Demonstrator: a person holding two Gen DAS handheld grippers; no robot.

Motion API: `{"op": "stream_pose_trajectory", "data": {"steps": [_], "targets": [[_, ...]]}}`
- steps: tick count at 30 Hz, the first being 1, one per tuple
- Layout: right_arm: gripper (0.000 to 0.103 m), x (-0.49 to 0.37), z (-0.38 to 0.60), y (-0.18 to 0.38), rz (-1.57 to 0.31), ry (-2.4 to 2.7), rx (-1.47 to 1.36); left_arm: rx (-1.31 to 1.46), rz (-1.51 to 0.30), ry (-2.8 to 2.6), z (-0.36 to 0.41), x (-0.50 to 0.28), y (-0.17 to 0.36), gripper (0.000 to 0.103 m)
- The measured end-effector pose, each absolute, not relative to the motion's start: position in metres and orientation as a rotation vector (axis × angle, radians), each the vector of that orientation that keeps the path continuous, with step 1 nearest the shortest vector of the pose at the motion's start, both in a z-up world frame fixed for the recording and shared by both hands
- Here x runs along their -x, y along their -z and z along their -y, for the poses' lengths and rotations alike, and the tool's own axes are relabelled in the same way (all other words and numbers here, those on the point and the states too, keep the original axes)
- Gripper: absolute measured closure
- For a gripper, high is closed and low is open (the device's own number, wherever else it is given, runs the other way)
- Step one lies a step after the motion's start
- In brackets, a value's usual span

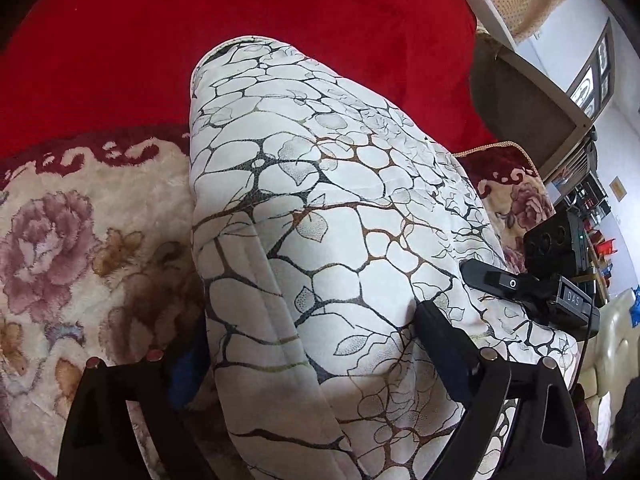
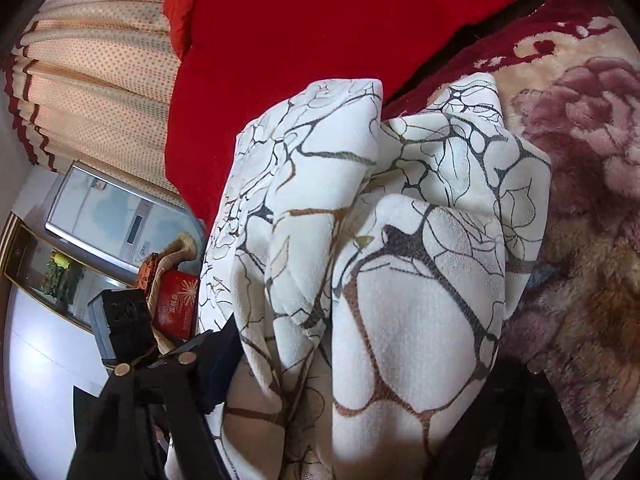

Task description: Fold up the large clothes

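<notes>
A thick white padded garment (image 1: 320, 220) with a dark branch-and-leaf print lies bunched on a floral plush blanket (image 1: 80, 240). It fills the space between the fingers of my left gripper (image 1: 308, 332). The right-hand finger (image 1: 440, 344) dents the fabric and the left pad sits against its folded edge. In the right wrist view the same garment (image 2: 400, 280) is heaped between the fingers of my right gripper (image 2: 372, 352). Its left finger (image 2: 216, 356) presses the cloth; the other is in shadow under a fold. The right gripper's body (image 1: 560, 288) shows at the garment's far side.
A red velvet cover (image 1: 280, 40) lies behind the garment. Dotted beige curtains (image 2: 92, 80) hang at the back. A pale floor-standing appliance (image 2: 116, 216), a red box (image 2: 176, 304) and the other gripper's black body (image 2: 124, 320) are off the bed's side.
</notes>
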State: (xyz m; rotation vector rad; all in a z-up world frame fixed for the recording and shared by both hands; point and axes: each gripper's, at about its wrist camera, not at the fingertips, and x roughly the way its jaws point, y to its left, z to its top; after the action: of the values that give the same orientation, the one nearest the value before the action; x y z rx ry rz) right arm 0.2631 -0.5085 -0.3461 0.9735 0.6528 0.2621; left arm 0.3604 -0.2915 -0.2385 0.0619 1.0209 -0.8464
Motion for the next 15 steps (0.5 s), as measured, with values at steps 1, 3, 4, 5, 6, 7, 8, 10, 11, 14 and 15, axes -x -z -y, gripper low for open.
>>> {"op": "stream_pose_trajectory", "data": {"steps": [1,3,4,5,6,7,8,10,11,14,15], "targets": [[0.025,-0.261,0.51,0.346,-0.651,-0.262,-0.973,-0.065,-1.016,0.847,0.292,-0.359,0.237,0.011],[0.027,-0.26,0.508,0.344,-0.644,-0.265,-0.973,-0.067,-1.007,0.851,0.291,-0.356,0.234,0.013],[0.028,-0.26,0.506,0.341,-0.64,-0.266,-0.969,-0.067,-1.004,0.854,0.291,-0.356,0.233,0.015],[0.03,-0.26,0.505,0.339,-0.638,-0.267,-0.962,-0.065,-1.003,0.856,0.291,-0.355,0.23,0.015],[0.03,-0.26,0.503,0.336,-0.634,-0.268,-0.954,-0.062,-1.002,0.858,0.291,-0.354,0.229,0.016],[0.031,-0.26,0.5,0.333,-0.63,-0.267,-0.949,-0.06,-1.002,0.858,0.291,-0.354,0.23,0.017],[0.032,-0.26,0.498,0.332,-0.626,-0.268,-0.945,-0.059,-1.002,0.857,0.292,-0.354,0.23,0.018],[0.032,-0.26,0.496,0.33,-0.626,-0.264,-0.934,-0.071,-1.004,0.853,0.295,-0.353,0.232,0.018],[0.032,-0.26,0.497,0.331,-0.628,-0.262,-0.937,-0.077,-1.005,0.851,0.295,-0.353,0.233,0.018],[0.032,-0.262,0.501,0.337,-0.633,-0.261,-0.958,-0.09,-1.019,0.847,0.298,-0.353,0.236,0.016],[0.032,-0.263,0.502,0.338,-0.634,-0.26,-0.959,-0.089,-1.037,0.851,0.3,-0.355,0.239,0.012]]}}
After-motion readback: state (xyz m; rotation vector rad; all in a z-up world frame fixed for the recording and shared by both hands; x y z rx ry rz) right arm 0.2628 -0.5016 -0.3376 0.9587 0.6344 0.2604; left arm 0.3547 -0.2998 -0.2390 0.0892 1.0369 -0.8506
